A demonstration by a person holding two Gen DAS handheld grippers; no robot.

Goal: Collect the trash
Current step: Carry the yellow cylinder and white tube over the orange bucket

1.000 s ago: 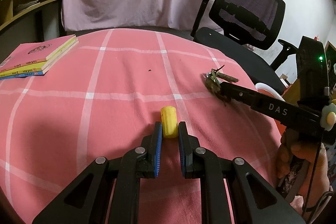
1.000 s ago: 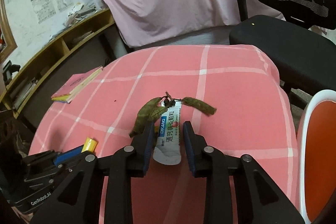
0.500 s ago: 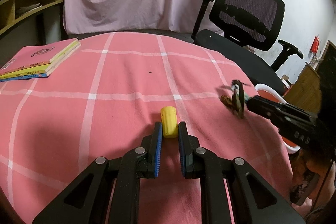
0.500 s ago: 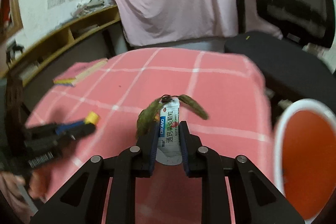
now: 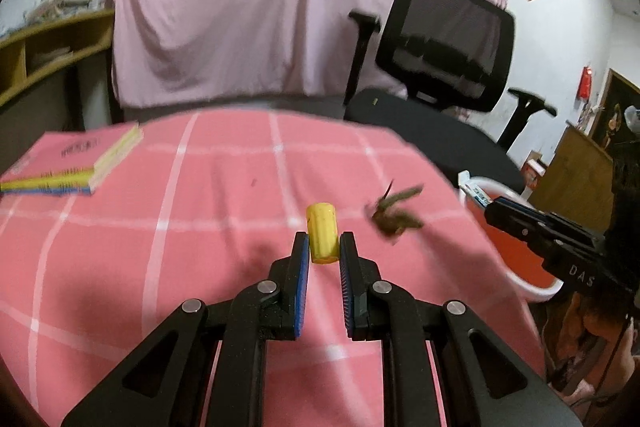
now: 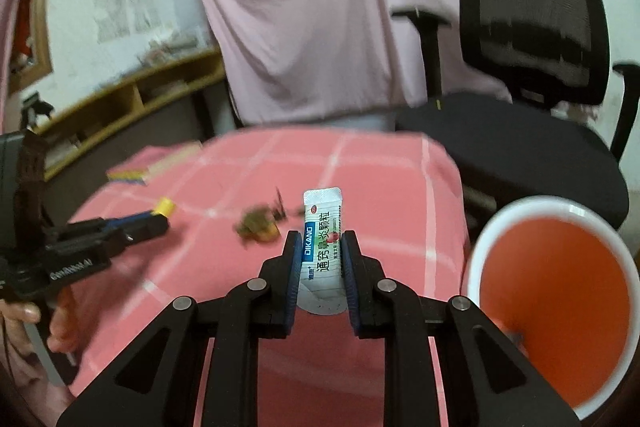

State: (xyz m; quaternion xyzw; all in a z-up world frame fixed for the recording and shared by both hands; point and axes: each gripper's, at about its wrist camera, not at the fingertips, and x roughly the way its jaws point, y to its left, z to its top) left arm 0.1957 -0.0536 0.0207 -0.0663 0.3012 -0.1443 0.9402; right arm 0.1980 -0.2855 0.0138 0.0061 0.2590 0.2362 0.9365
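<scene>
My left gripper (image 5: 323,243) is shut on a small yellow cylinder (image 5: 321,235) and holds it above the pink checked table (image 5: 160,219). My right gripper (image 6: 321,241) is shut on a white medicine sachet (image 6: 322,227) with blue print, held upright near the table's right edge. Blurred dried leaves and twigs (image 5: 394,215) are at the right of the table, whether lying or falling I cannot tell; they also show in the right wrist view (image 6: 258,223). An orange bin with a white rim (image 6: 552,303) stands beside the table, right of the sachet.
A stack of books (image 5: 76,163) lies at the table's far left. A black office chair (image 5: 444,67) stands behind the table on the right. A pink sheet (image 5: 260,7) hangs behind. Wooden shelves (image 6: 120,107) stand at the left.
My right gripper has lifted the sachet and moved right toward the orange bin. The leaves have come away from the sachet. My left gripper has risen with the yellow cylinder.
</scene>
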